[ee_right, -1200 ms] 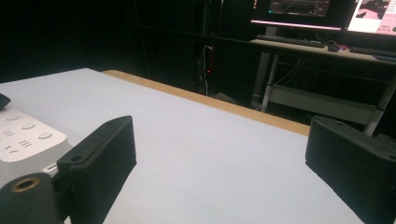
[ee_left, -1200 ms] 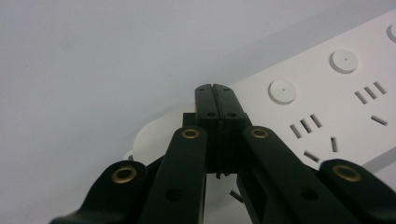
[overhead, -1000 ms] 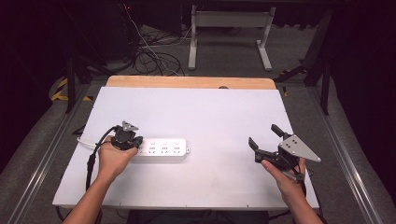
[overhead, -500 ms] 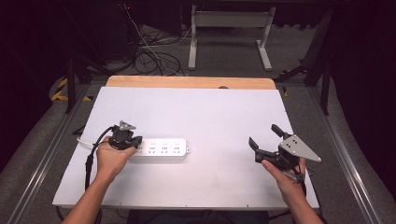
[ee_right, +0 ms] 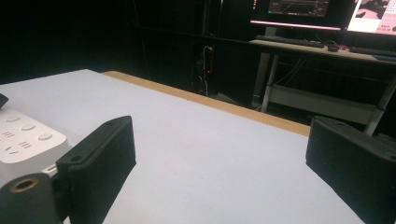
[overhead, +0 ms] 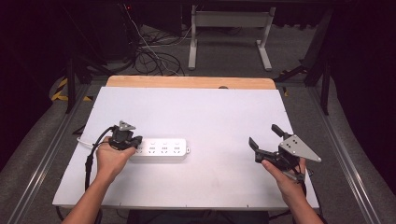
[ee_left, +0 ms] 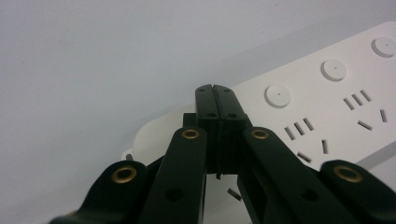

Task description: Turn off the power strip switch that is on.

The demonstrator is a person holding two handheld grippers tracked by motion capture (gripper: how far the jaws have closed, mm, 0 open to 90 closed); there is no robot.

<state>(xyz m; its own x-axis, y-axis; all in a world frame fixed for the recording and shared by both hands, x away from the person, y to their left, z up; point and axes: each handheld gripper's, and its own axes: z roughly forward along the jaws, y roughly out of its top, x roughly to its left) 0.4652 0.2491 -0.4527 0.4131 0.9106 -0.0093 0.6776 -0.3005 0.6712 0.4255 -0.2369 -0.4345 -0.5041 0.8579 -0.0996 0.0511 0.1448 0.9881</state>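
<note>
Here the white power strip (overhead: 159,149) lies flat on the white table (overhead: 201,116), lengthwise from left to right, a little toward eight o'clock from the tabletop's middle in the high view. The left gripper (overhead: 125,140) sits at the strip's nine o'clock end, held in the person's left hand (overhead: 112,158), with its black cable (overhead: 88,163) looping off toward the table's left edge. In the left gripper view the two black jaws are pressed together, tip against tip, with nothing between them, and the tips (ee_left: 215,100) hover over the rounded end of the strip (ee_left: 327,88), just short of the first round button (ee_left: 277,95); whether they touch its surface I cannot tell. The right gripper (overhead: 267,142) is well apart from the strip, toward four o'clock on the table, held in the right hand (overhead: 287,179) and topped by its grey three-cornered plate (overhead: 299,148). Its jaws are spread wide and hold nothing: in the right gripper view they stand far apart with bare tabletop between them, and the strip's end (ee_right: 25,140) shows at nine o'clock beyond the left jaw
</note>
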